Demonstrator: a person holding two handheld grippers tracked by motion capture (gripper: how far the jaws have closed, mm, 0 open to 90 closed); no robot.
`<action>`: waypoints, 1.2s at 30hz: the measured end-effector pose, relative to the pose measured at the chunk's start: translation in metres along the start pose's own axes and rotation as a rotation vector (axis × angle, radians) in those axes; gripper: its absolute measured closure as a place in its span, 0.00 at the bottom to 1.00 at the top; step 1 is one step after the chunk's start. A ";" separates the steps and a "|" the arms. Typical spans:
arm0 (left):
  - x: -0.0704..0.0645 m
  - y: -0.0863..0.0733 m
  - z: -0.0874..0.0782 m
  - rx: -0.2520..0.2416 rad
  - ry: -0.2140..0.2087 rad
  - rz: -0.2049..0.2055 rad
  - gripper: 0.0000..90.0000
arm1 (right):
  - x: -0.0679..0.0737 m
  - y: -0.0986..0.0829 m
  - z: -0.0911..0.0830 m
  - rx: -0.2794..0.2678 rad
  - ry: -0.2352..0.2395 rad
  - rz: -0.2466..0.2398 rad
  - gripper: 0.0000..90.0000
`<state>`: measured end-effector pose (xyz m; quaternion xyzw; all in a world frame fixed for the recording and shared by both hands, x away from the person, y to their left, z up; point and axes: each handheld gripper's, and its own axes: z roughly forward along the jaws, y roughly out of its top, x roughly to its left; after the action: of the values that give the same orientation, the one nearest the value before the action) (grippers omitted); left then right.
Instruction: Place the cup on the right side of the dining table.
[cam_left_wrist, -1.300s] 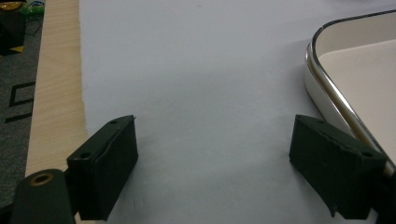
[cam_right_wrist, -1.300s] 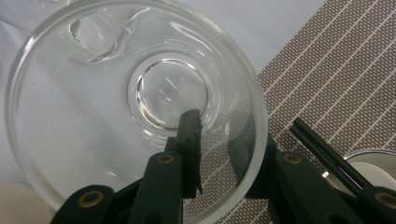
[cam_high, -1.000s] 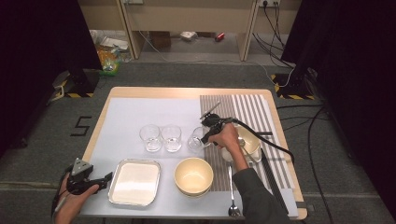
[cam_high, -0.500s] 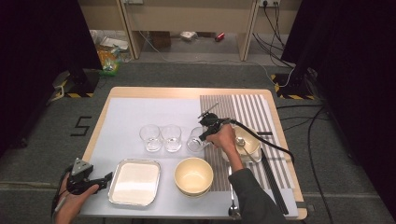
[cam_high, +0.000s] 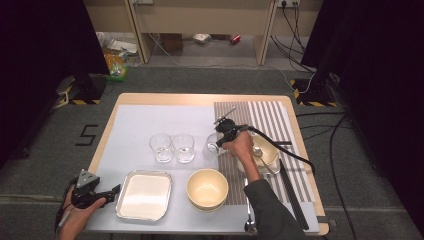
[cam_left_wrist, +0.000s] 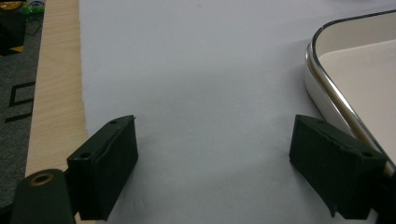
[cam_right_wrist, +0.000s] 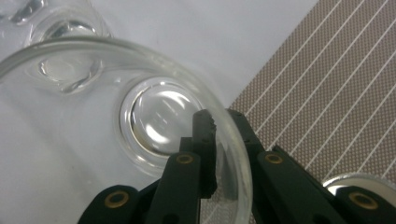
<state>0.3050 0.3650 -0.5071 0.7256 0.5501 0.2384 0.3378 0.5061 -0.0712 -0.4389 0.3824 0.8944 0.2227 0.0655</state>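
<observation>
My left claw (cam_high: 107, 192): at near counter (cam_high: 165, 100) edge beside metal tray (cam_high: 144, 196), jaws wide apart, empty, unmoved. My right claw (cam_right_wrist: 219, 154): pinching rim of glass (cam_right_wrist: 140, 116); glass shifted slightly left along striped mat (cam_high: 260, 120) edge, near two other glasses (cam_high: 172, 147).

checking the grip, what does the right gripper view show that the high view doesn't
Right gripper view: the right gripper has one jaw inside and one outside the glass wall, pinching its rim. High view: the left gripper beside the tray, the bowl, two more glasses and a spoon. Both share the held glass and the striped mat.
</observation>
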 end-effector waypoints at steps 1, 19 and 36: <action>0.000 0.000 -0.001 0.007 -0.004 0.001 0.16 | -0.001 -0.001 0.000 -0.003 0.007 -0.002 0.93; 0.000 0.000 0.000 0.000 -0.001 0.000 0.16 | -0.009 -0.005 0.003 -0.001 0.086 0.127 0.94; 0.000 0.000 0.000 0.003 -0.002 0.002 0.16 | -0.023 -0.023 0.003 -0.106 0.178 0.266 0.95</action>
<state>0.3050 0.3654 -0.5069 0.7269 0.5495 0.2373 0.3369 0.5083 -0.1007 -0.4534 0.4722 0.8250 0.3095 -0.0240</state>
